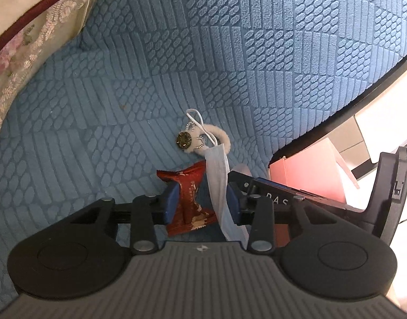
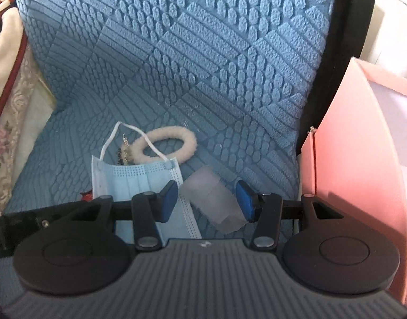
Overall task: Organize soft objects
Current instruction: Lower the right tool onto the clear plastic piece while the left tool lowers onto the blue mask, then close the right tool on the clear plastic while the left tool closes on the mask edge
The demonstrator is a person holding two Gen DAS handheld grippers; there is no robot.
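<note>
On a blue textured sofa seat (image 1: 123, 85) lie a red snack wrapper (image 1: 188, 199), a light blue face mask (image 2: 139, 183), a white fluffy hair tie (image 2: 174, 143) with a beaded chain and dark round charm (image 1: 184, 140), and a translucent grey block (image 2: 216, 202). My left gripper (image 1: 200, 199) is open, its blue pads around the wrapper and the edge-on mask (image 1: 216, 178). My right gripper (image 2: 207, 200) is open, with the grey block between its pads and the mask under the left pad.
A floral cushion with red piping (image 1: 25, 45) lies at the left of the seat. A pink box (image 2: 363, 146) stands off the sofa's right edge and also shows in the left wrist view (image 1: 309, 170). The sofa backrest (image 2: 203, 40) rises behind the objects.
</note>
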